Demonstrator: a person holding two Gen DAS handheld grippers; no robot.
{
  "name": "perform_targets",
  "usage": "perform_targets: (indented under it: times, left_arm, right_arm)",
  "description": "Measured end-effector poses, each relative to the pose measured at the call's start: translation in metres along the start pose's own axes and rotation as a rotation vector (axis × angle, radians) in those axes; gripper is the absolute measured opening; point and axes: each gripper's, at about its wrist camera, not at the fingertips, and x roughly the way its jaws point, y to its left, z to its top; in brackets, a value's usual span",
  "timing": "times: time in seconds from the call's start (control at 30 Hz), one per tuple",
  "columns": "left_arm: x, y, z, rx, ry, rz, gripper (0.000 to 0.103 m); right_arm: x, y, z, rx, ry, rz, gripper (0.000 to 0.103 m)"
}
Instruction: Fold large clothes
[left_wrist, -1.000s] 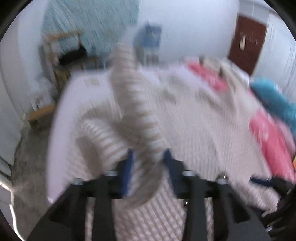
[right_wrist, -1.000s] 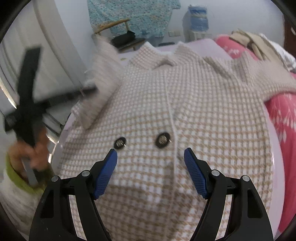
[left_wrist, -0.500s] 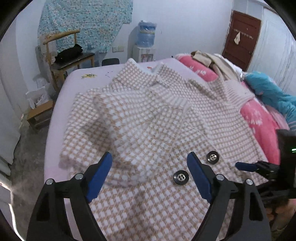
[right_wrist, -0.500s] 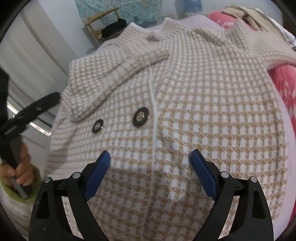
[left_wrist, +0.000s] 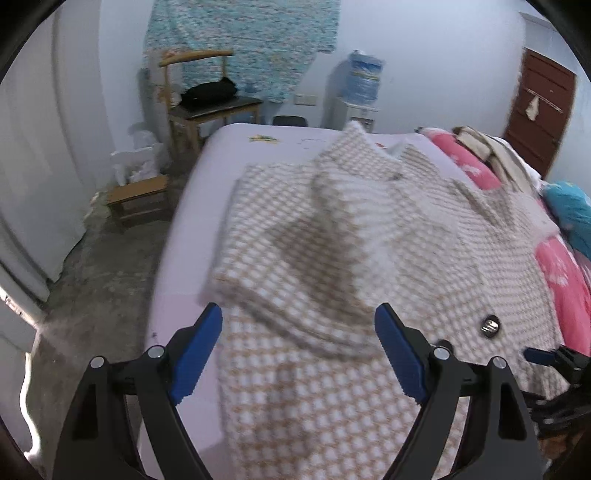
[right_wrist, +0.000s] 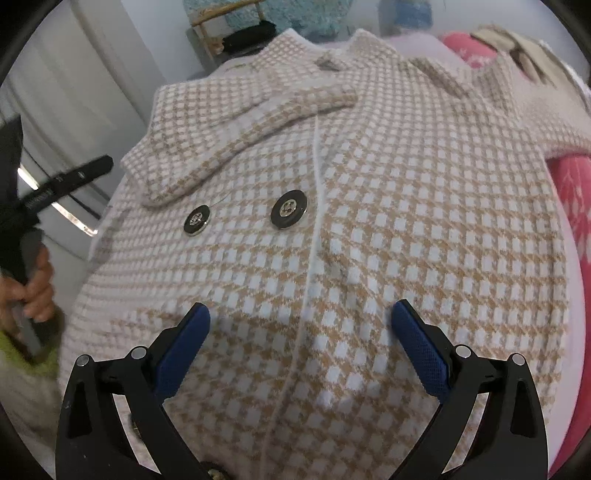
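Observation:
A beige-and-white houndstooth coat (left_wrist: 369, 258) lies spread on a lilac bed (left_wrist: 207, 173), collar at the far end. It also fills the right wrist view (right_wrist: 406, 206). Its left sleeve (right_wrist: 240, 133) is folded across the chest, above two black buttons (right_wrist: 288, 208). My left gripper (left_wrist: 299, 350) is open and empty over the coat's left side near the hem. My right gripper (right_wrist: 301, 343) is open and empty, hovering low over the coat's lower front. The right gripper's tip shows at the left wrist view's right edge (left_wrist: 546, 356).
A pink quilt (left_wrist: 565, 280) and piled clothes (left_wrist: 487, 151) lie along the bed's right side. A wooden chair (left_wrist: 207, 99), a small stool (left_wrist: 138, 195) and a water dispenser (left_wrist: 360, 92) stand beyond the bed. Bare concrete floor (left_wrist: 103, 273) lies left.
My left gripper let go of the sleeve, opened, and pulled back toward the left. The sleeve now lies across the chest. My right gripper moved closer to the coat.

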Motion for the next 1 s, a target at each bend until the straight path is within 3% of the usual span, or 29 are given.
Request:
perform_targets:
  times: [0.2,0.33,0.43,0.57,0.7,0.73,0.83,0.97,1.0]
  left_arm:
    - [0.015,0.021,0.006,-0.044,-0.001,0.035,0.083]
    - [0.026,0.038,0.014,-0.093,-0.022,0.082,0.079]
    - [0.038,0.047,0.018,-0.121,-0.022,0.113,0.068]
    - [0.052,0.059,0.019,-0.166,0.008,0.112,0.056]
    - [0.057,0.063,0.017,-0.181,0.015,0.098,0.051]
    - [0.056,0.064,0.016,-0.179,0.011,0.095,0.051]
    - [0.055,0.066,0.014,-0.187,-0.003,0.086,0.05]
    - [0.046,0.071,0.014,-0.216,-0.037,0.046,0.05]
    - [0.042,0.071,0.015,-0.219,-0.052,0.038,0.05]
  right_arm:
    - [-0.043,-0.007,0.057,0.016,-0.082,0.096,0.095]
    - [-0.029,-0.023,0.122,0.067,-0.08,0.214,0.091]
    - [0.014,-0.046,0.163,0.164,-0.003,0.251,0.075]
    - [0.06,-0.06,0.196,0.209,0.049,0.158,0.059]
    - [0.086,-0.056,0.209,0.149,0.113,0.089,0.046]
    - [0.086,-0.053,0.21,0.127,0.11,0.08,0.03]
    - [0.073,-0.038,0.211,0.064,0.088,0.057,0.007]
    - [0.015,-0.027,0.211,0.028,-0.052,0.091,0.004]
    - [-0.011,-0.029,0.21,0.037,-0.124,0.096,0.004]
